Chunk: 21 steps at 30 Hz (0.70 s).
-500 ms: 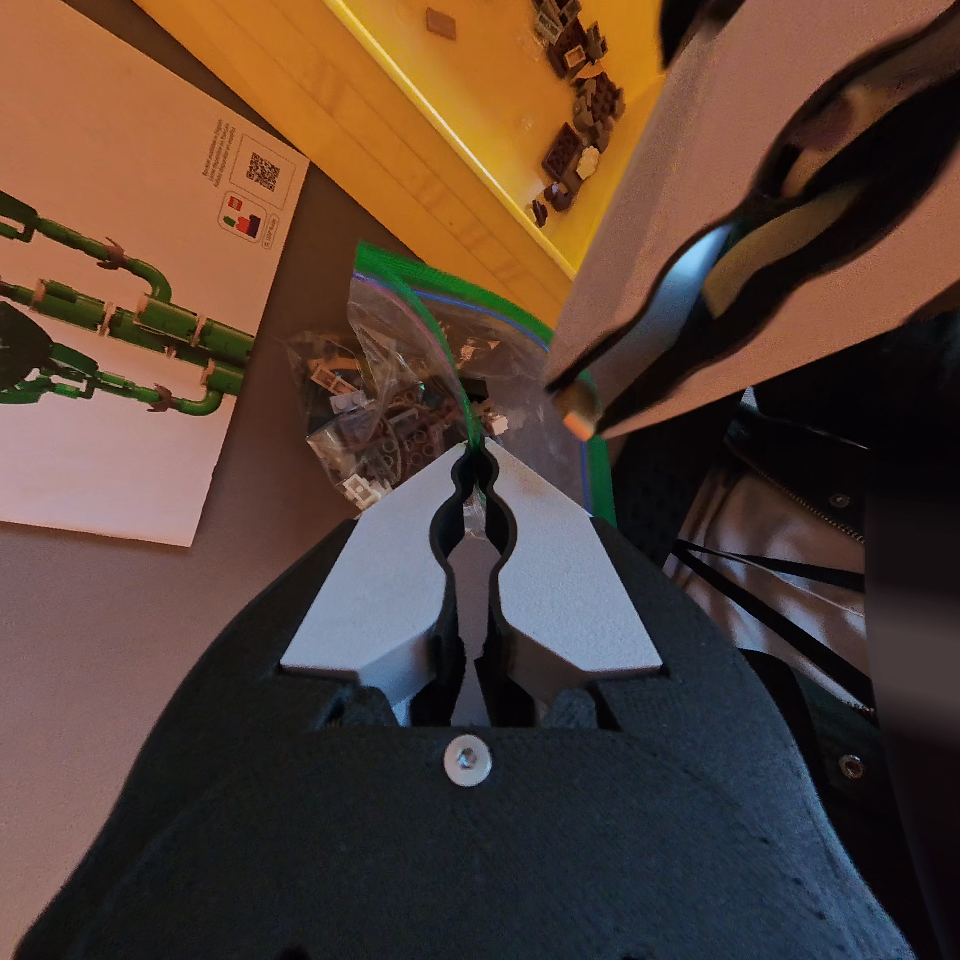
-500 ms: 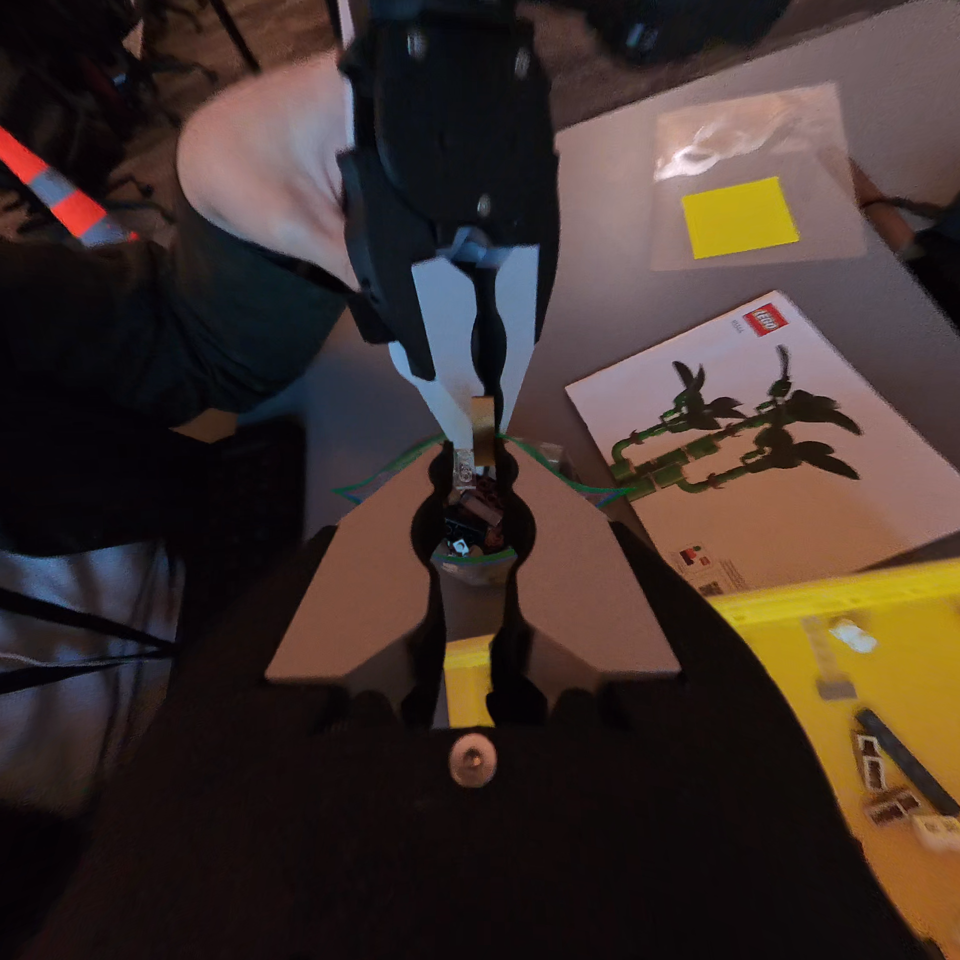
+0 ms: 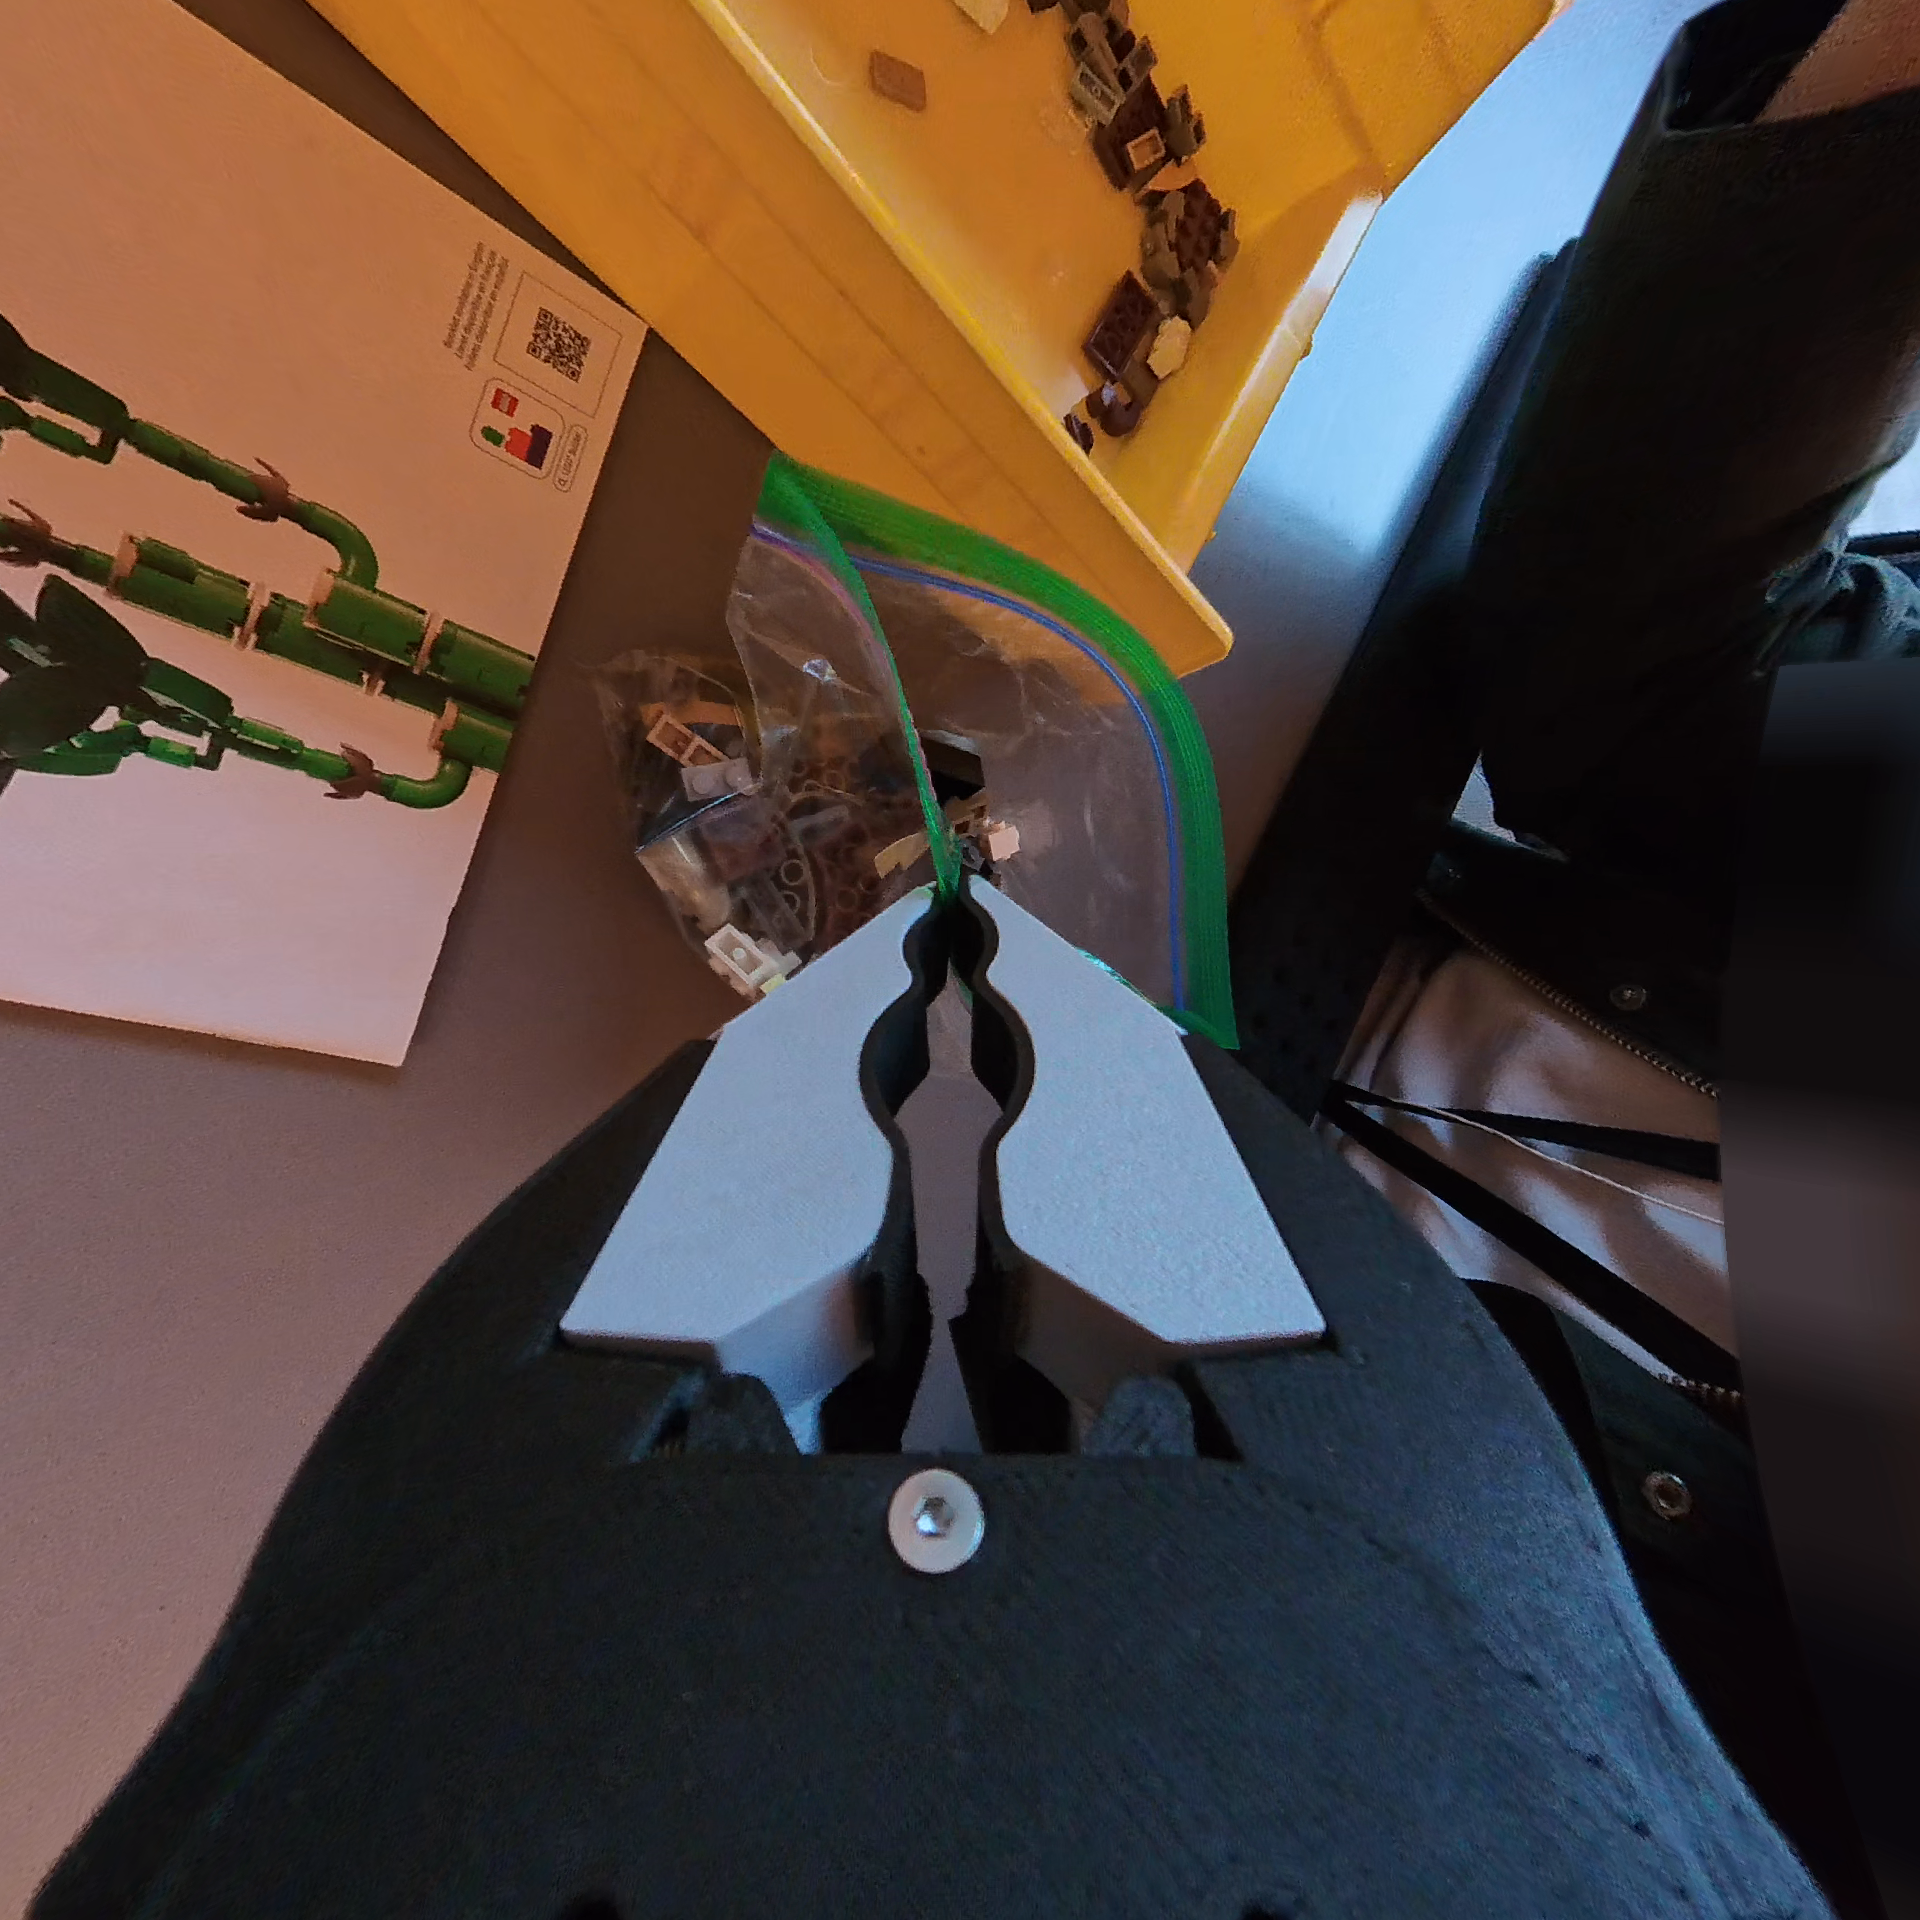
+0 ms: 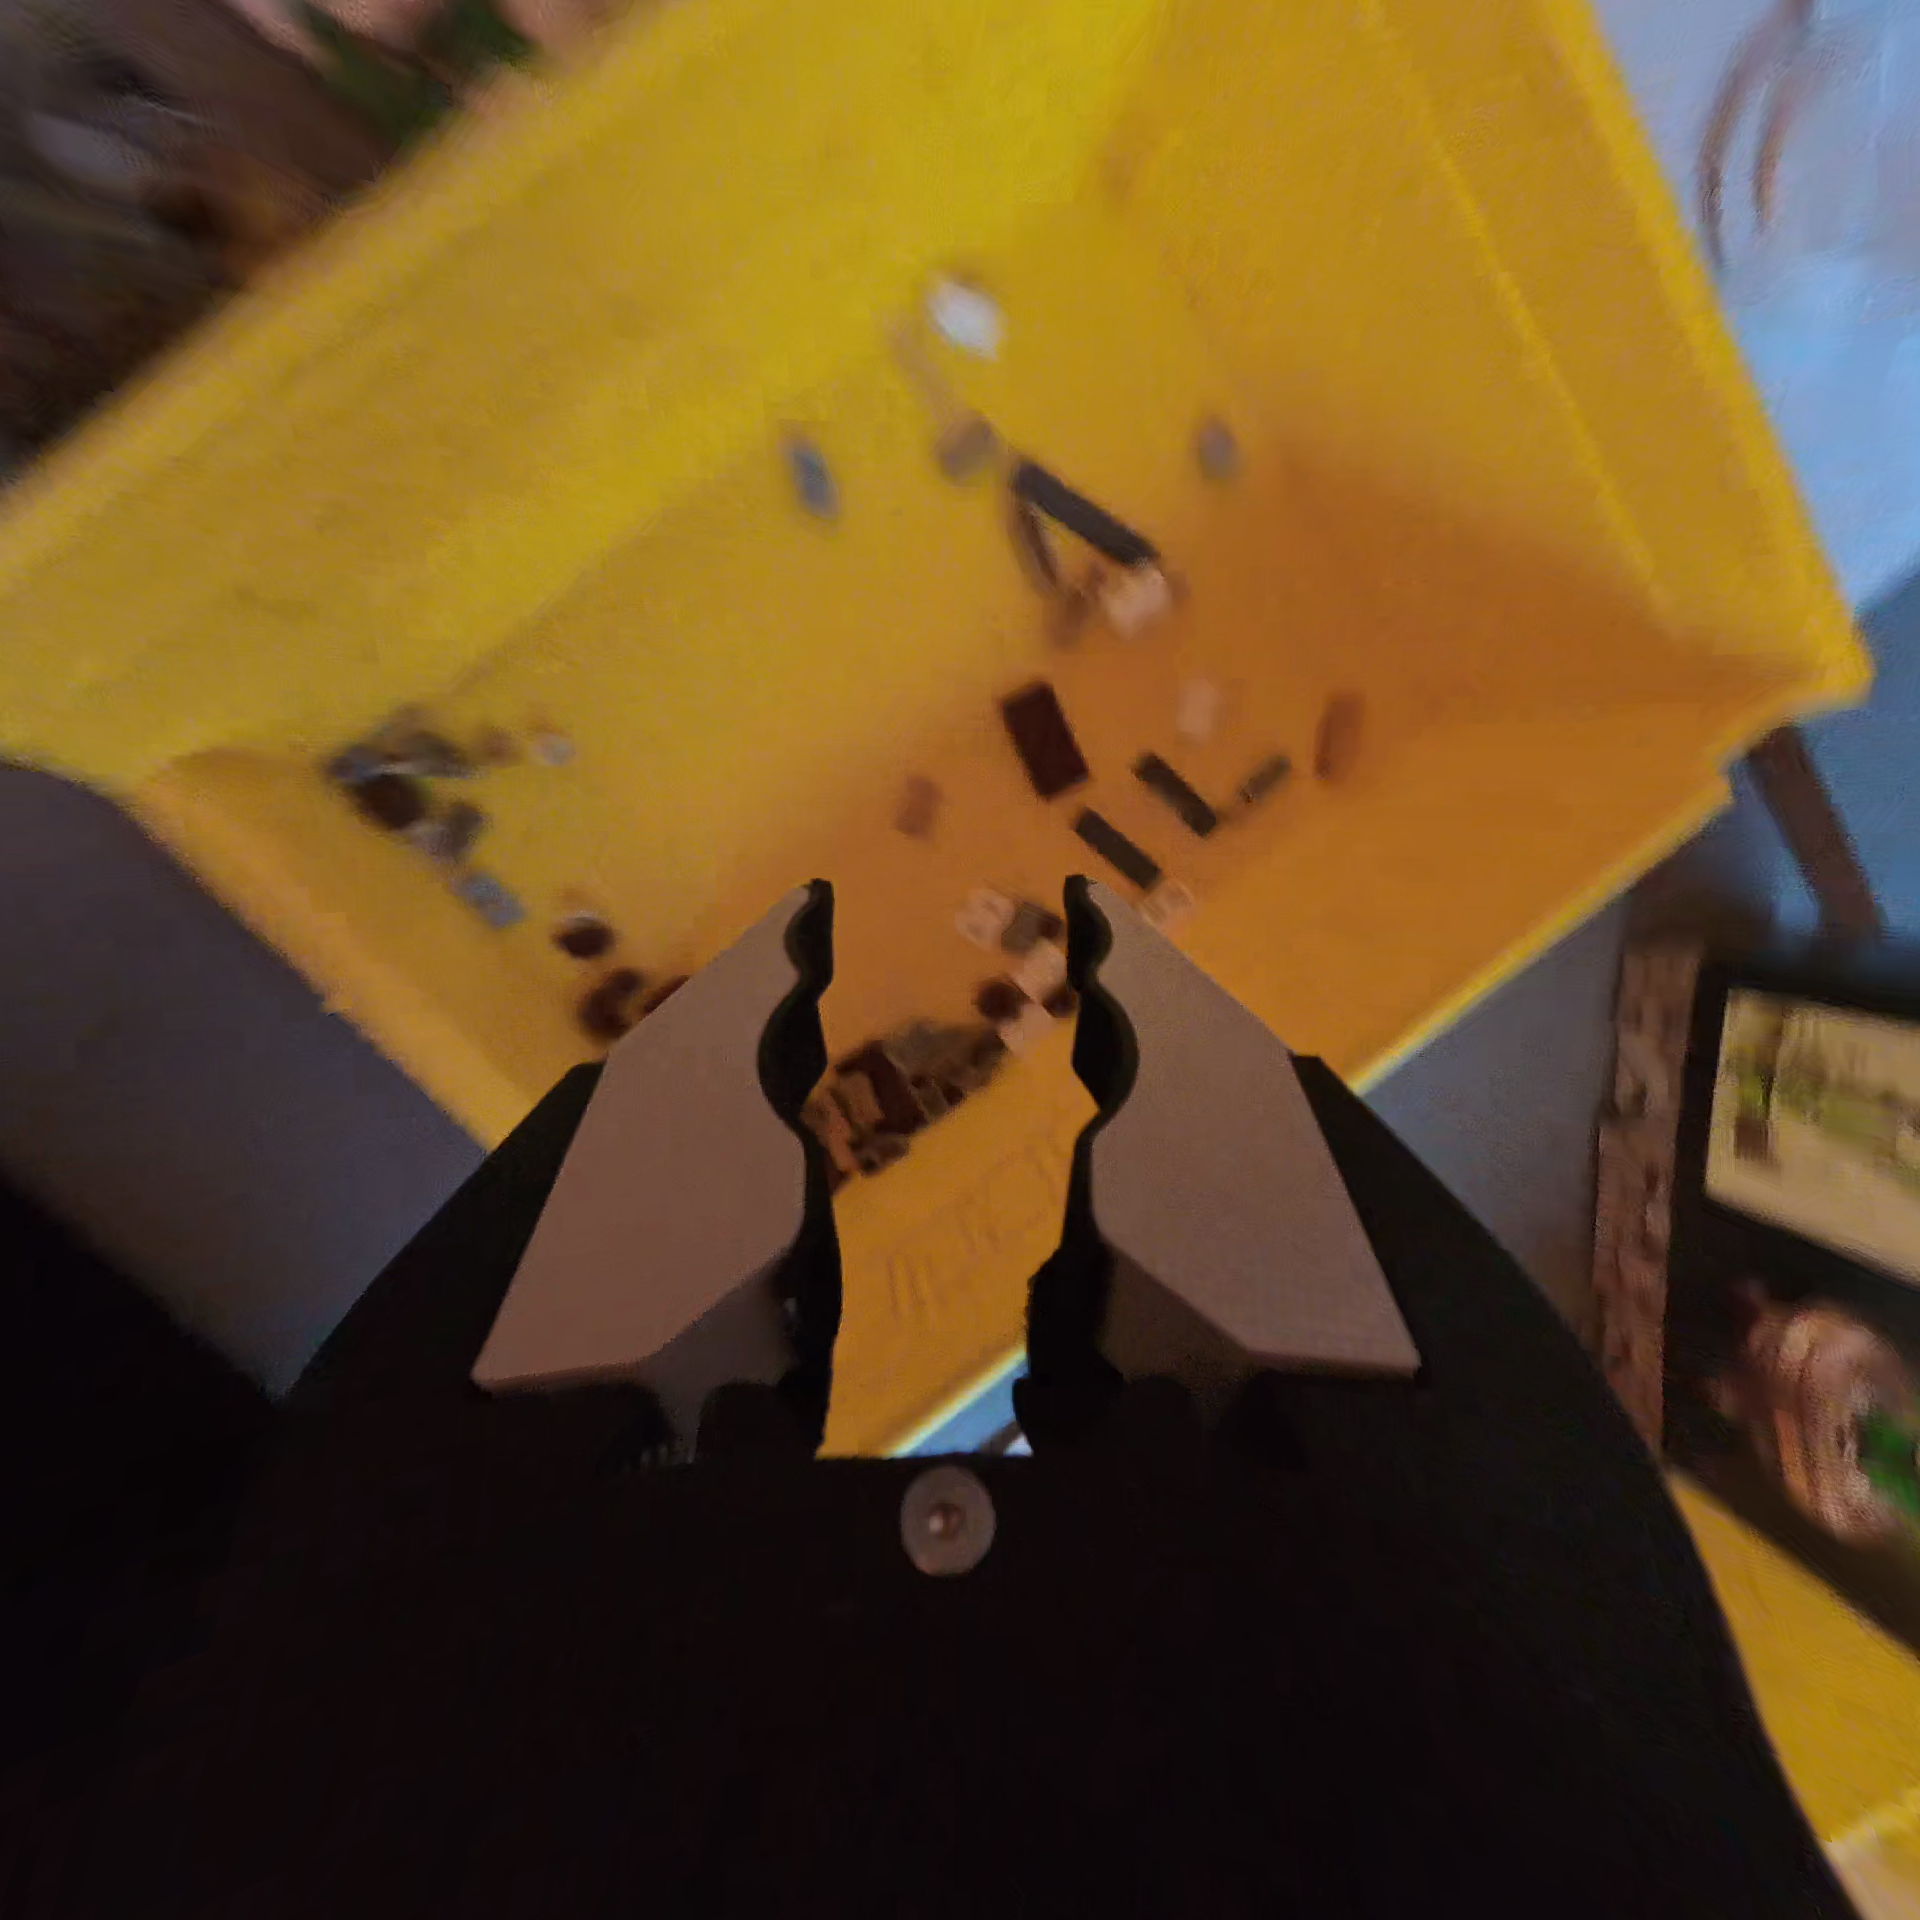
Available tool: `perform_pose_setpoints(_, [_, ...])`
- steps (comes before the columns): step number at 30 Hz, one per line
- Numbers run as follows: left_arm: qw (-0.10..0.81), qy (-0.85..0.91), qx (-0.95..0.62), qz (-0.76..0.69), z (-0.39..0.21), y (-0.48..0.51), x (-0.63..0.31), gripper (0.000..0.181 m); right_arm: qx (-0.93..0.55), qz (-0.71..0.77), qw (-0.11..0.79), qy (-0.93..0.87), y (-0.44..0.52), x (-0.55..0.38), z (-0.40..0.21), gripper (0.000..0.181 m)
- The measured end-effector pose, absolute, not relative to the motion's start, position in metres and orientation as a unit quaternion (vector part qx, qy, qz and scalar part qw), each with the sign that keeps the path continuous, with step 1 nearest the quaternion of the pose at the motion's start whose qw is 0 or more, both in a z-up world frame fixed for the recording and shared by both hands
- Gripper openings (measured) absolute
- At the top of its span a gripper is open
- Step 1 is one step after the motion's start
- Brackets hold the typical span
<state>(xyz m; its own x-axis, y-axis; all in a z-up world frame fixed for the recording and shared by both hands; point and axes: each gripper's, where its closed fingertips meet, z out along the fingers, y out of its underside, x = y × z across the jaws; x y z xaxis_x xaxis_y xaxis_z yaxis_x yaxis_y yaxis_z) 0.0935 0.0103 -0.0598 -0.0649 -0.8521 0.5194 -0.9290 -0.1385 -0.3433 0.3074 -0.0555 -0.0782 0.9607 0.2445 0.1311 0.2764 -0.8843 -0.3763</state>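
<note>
While our left claw pinches the zip bag rim on the desk, tray at 12 o'clock, our right claw hangs spread, empty, over blurred bricks.

Black textured claw bodies, grey wavy-edged fingers, silver screws

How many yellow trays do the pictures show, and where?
1. The yellow tray lies on the table beside the zip bag that the left gripper pinches; the open right gripper hangs over it. Others may lie outside the views.
</note>
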Motion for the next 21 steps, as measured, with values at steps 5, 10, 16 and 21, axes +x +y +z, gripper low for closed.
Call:
perform_pose_setpoints(5, [0.064, -0.658, 0.678, 0.322, -0.061, 0.007, 0.093, 0.000, -0.982, -0.081, 0.143, -0.093, -0.028, 0.329, -0.123, 0.039])
perform_pose_setpoints(10, [0.063, -0.665, 0.672, 0.320, -0.060, 0.005, 0.092, 0.000, -0.981, -0.111, 0.121, -0.108, -0.011, 0.332, -0.150, 0.035])
perform_pose_setpoints(16, [0.068, -0.665, 0.671, 0.320, -0.061, 0.004, 0.092, 0.000, -0.993, -0.012, 0.116, -0.008, -0.011, 0.325, -0.165, 0.023])
perform_pose_setpoints(21, [0.068, -0.666, 0.670, 0.319, -0.061, 0.003, 0.092, 0.000, -0.994, 0.017, 0.106, -0.029, -0.021, 0.317, -0.161, 0.000])
